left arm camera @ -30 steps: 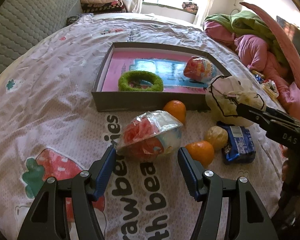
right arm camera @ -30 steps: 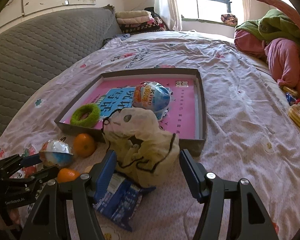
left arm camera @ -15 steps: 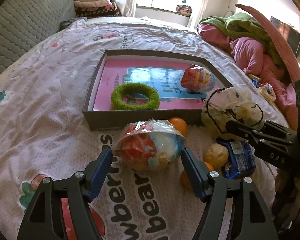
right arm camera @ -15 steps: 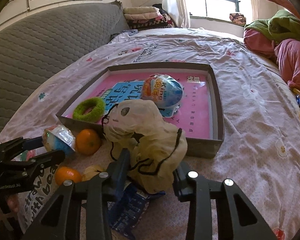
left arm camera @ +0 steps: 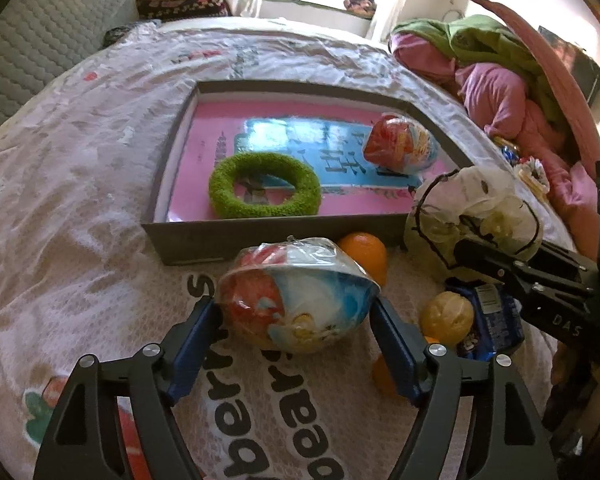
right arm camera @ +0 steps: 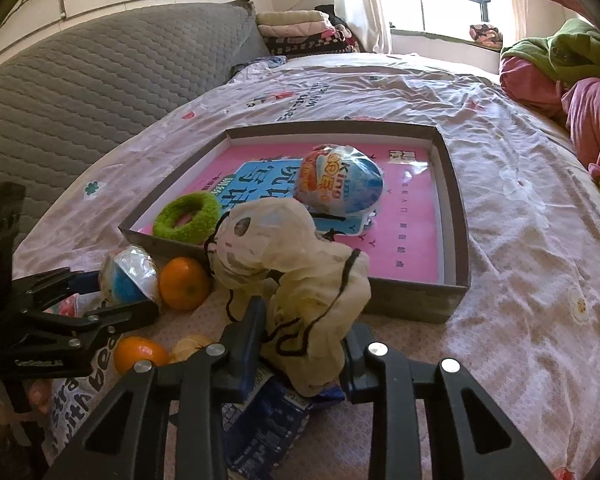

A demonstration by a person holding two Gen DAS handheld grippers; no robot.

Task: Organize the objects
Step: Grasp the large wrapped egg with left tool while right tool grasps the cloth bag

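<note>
The wrapped toy egg (left arm camera: 298, 300) is clamped between the left gripper (left arm camera: 296, 320) fingers, off the bed (left arm camera: 80, 200), at 6 o'clock from the tray (left arm camera: 188, 240). The cream pouch (right arm camera: 300, 280) is pinched by the right gripper (right arm camera: 302, 340) fingers, narrowed.

"King" on wrapped egg (right arm camera: 339, 184); "DAS" on tongs (left arm camera: 565, 321).

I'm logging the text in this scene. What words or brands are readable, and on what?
"DAS": right gripper body.
"King": wrapped toy egg in the tray.
"with", "bear": bedsheet, partly hidden.
Tray liner characters and blue packet print: too blurred.
</note>
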